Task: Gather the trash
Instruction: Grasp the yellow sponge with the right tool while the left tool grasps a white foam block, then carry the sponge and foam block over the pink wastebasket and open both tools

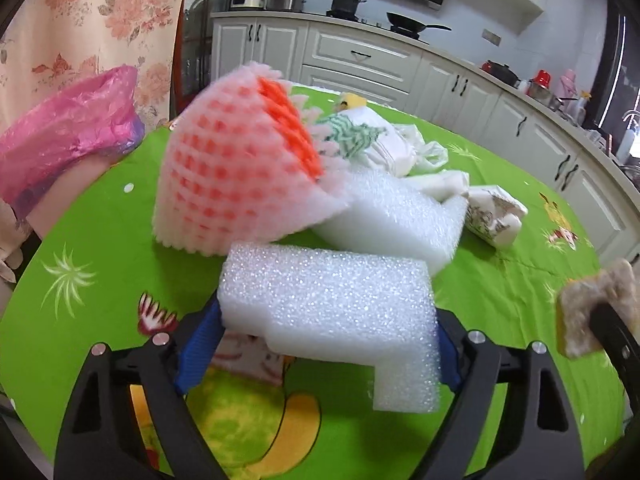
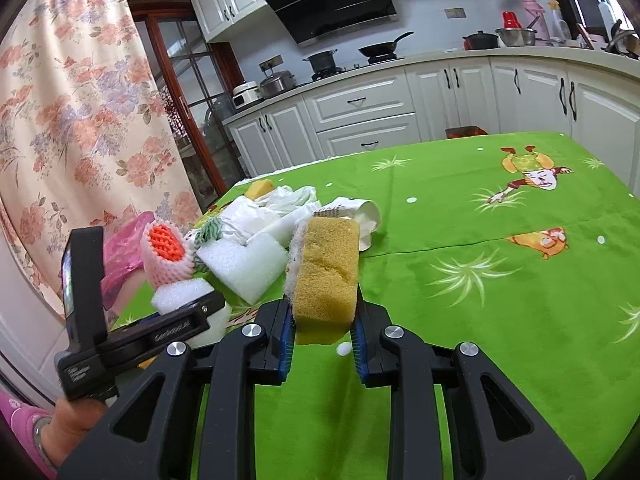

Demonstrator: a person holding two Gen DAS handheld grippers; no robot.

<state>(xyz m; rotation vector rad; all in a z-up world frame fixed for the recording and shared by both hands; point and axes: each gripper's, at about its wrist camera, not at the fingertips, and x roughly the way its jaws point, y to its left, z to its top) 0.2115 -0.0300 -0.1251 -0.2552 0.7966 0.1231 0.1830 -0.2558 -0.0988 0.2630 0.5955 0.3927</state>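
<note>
White foam block [image 1: 332, 304]: L-shaped, clear of the green tabletop [image 1: 500, 288], long axis crosswise between the blue fingers [image 1: 198, 356] of the left gripper [image 1: 320, 354]. The fingers are spread about as wide as the block and pinch it at both ends.

Pink bag [image 1: 68, 144]: at the tabletop's left edge, ahead and to the left of the held block, mouth side not clearly shown. Judged the collection point; the left gripper is the nearer of the two. The netted foam fruit sleeve [image 1: 236, 168] lies between block and bag, so the carry would need to pass over or beside it.

Yellow sponge [image 2: 326, 276]: pinched near its lower end by the right gripper [image 2: 322, 338], long axis pointing away along the fingers, lifted off the cloth. Fingers narrowly set, pressing the sponge's two sides.

Remaining pile: a second white foam piece [image 1: 396, 216], crumpled plastic bags [image 1: 400, 148] and a paper cup [image 1: 494, 220] lie on its side, grouped toward the far left of the tabletop, beyond both grippers.

Assessment: both grippers loaded; deposit pending.
</note>
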